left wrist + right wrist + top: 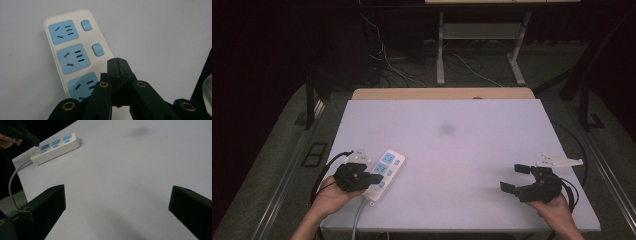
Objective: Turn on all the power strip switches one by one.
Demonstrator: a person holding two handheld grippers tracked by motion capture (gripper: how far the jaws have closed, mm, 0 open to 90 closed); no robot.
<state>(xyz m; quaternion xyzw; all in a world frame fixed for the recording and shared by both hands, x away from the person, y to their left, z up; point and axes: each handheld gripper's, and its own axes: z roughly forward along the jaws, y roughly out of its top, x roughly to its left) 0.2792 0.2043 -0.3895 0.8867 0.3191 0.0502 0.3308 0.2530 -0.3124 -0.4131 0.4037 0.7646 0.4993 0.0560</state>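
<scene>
A white power strip [388, 165] with blue sockets and blue switches lies at the table's front left. My left gripper [377, 178] hovers over its near end. In the left gripper view the jaws are pressed together with nothing between them, their tip [117, 61] over the strip [72, 52] just below the second switch [97, 49]; whether it touches the strip I cannot tell. My right gripper [510, 177] stands wide open at the front right above bare table, its jaws [117, 202] far apart. Farther off it sees the strip [56, 145] and the left gripper [20, 132].
The strip's grey cable [358, 215] hangs over the table's front edge [13, 180]. A faint dark smudge [447, 129] marks the white table top [462, 150]. Behind the table stand a desk frame [441, 50] and loose floor cables [387, 60].
</scene>
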